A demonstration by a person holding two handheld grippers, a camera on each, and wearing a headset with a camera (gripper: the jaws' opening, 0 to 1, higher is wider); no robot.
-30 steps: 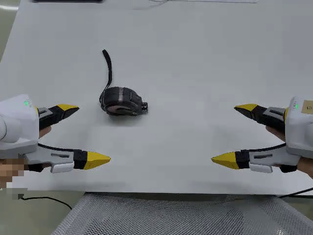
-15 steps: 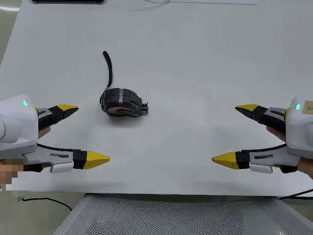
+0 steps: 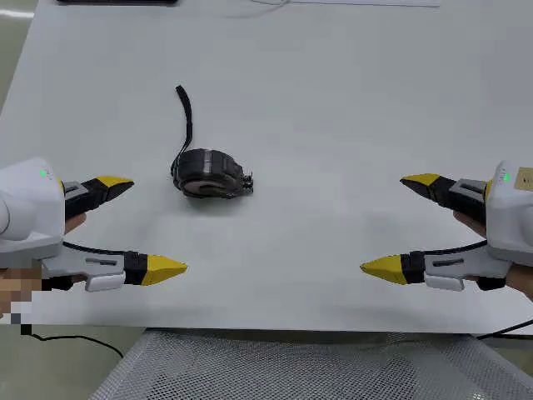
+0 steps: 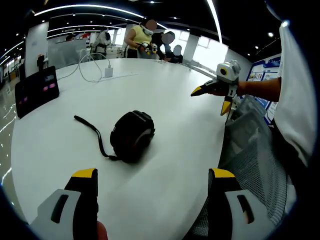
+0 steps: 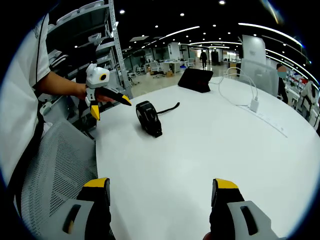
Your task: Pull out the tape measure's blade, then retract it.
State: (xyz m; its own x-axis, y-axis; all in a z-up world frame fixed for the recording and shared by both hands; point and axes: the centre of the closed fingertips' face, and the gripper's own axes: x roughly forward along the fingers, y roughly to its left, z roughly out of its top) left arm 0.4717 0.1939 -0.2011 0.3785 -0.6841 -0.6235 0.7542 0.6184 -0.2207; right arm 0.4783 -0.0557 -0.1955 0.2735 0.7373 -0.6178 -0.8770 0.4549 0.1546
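Head view first: the tape measure (image 3: 210,173) sits alone on the white bench (image 3: 350,100), its blade wound inside the dark case, nothing pulled out yet. The left hand-held gripper (image 3: 156,225) hangs near the tape measure, on its near left, jaws spread wide with nothing between them. The right hand-held gripper (image 3: 382,223) is well off to the tape measure's right, just as wide and just as empty. Both aim their yellow tips inward toward the case, and I read that as a ready stance: one side to pin the body, the other to catch the blade's end. The wrist strap (image 3: 185,112) trails away behind the tape measure, out of both approaches. A small dark nub (image 3: 246,180) juts from the case's right end, facing the right hand-held gripper. It is probably the hook, which would explain that gripper waiting on that side. Now the trouble spots: the nub is too small and dark to call for certain, and I cannot pick out a lock button on the case. Whether the case stands on edge or leans, I cannot tell. Both gripper bodies are cut off at the frame edges in the head view
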